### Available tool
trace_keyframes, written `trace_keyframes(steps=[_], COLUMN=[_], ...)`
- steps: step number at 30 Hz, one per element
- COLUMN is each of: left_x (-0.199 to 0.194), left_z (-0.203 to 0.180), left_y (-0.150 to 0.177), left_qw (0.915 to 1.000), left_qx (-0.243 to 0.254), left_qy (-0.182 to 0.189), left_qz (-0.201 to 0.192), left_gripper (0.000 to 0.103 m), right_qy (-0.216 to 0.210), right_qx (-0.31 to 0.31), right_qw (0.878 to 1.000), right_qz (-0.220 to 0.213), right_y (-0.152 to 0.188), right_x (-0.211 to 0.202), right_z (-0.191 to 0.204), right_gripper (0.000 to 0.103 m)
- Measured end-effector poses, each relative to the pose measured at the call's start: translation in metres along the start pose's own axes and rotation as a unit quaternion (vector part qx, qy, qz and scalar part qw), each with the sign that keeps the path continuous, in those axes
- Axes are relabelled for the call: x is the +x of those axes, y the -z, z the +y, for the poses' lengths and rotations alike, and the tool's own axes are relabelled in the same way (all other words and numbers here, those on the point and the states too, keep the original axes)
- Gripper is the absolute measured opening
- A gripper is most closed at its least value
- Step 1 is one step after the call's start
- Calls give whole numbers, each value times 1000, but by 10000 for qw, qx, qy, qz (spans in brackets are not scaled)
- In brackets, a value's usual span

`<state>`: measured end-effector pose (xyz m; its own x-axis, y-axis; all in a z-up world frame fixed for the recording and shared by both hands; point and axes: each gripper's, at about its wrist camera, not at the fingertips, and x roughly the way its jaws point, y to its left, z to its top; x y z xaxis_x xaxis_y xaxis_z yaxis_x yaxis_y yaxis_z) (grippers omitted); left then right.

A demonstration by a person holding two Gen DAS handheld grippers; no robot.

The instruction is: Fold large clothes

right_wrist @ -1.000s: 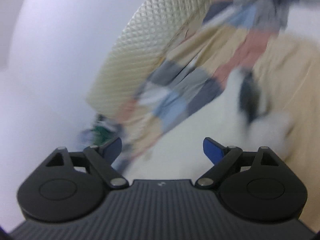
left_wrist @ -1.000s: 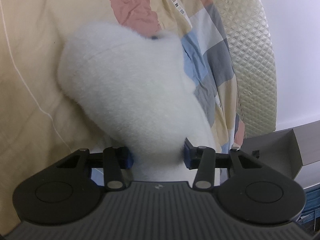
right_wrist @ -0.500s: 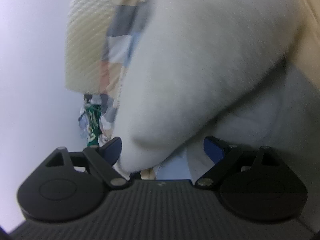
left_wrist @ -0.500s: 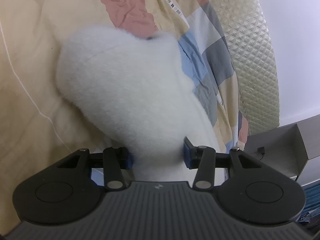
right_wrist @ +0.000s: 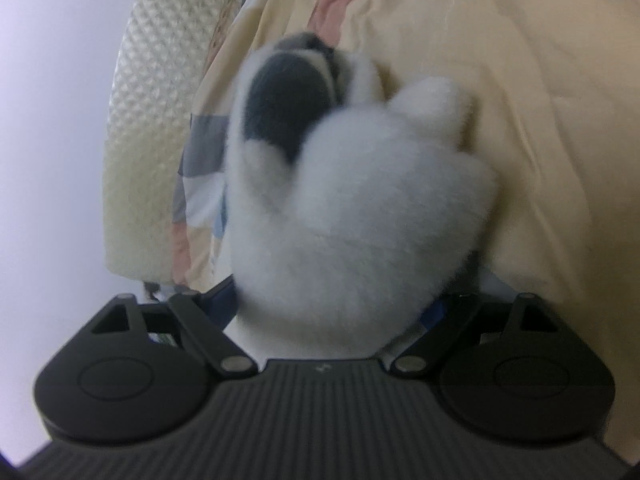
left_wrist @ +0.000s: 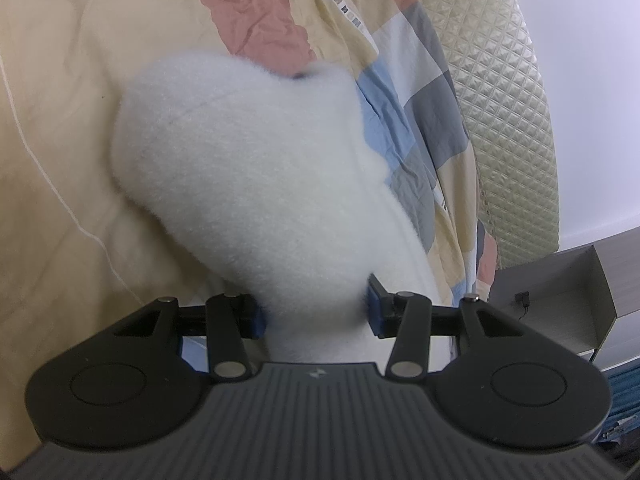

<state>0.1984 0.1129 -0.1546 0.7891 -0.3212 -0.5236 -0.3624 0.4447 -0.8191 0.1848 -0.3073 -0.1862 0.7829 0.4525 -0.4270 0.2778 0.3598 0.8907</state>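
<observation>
A fluffy white fleece garment hangs bunched over the bed. My left gripper is shut on a thick fold of it, blue pads pressing both sides. In the right wrist view the same white garment shows a dark grey patch near its top. It fills the space between the blue pads of my right gripper, which stand wide apart; the fleece hides most of both pads.
The patchwork quilt in cream, pink, blue and grey covers the bed beneath. A quilted cream headboard stands at the right, with a grey bedside shelf below it. A white wall lies beyond.
My right gripper has swung from facing the wall and headboard down onto the white garment, which now sits between its pads. My left gripper keeps its hold, nearly still.
</observation>
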Motion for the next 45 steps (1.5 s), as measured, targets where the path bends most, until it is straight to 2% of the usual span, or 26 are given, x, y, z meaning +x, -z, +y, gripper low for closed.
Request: trace_keyframes(steps=[4,6,9,17,23,24,28,36,41,45], left_x=[0,-1,-4,-22,-35,-36,-39,-17,23,62], left_z=[-1,-2,-1,-6,-22,-26,-49,-118,-187,-237], left_y=[2,2,2,1,9,11,19,37,40,36], left_qw=[10000,10000,10000,9993,9979,9975,9955,9907,9860,9833], left_qx=[24,27,-25,161,343,355,461,551,835,1032], left_qy=[7,9,77,333,532,581,757,1120,1364,1441], left_qz=[10,15,26,-14,169,199,350,548,465,424], left_gripper=[52,52,51,48,44,44,41,39,39,39], right_qy=[156,210,187,-40,-226,-319,-521,-799,-1088,-1286], right_qx=[-313,-503,-899,-1501,-1848,-1917,-2172,-2410,-2592,-2636], right_qw=[9994,9985,9957,9885,9820,9808,9739,9638,9532,9476], right_qz=[20,0,-75,-173,-305,-166,-395,-820,-1113,-1263], right_y=[-9,-10,-13,-10,-20,-23,-40,-103,-166,-221], right_x=[-5,-8,-16,-42,-67,-72,-92,-114,-111,-92], right_z=[-2,2,15,42,58,61,75,108,131,139], right_gripper=[71,60,51,45,44,44,44,43,43,43])
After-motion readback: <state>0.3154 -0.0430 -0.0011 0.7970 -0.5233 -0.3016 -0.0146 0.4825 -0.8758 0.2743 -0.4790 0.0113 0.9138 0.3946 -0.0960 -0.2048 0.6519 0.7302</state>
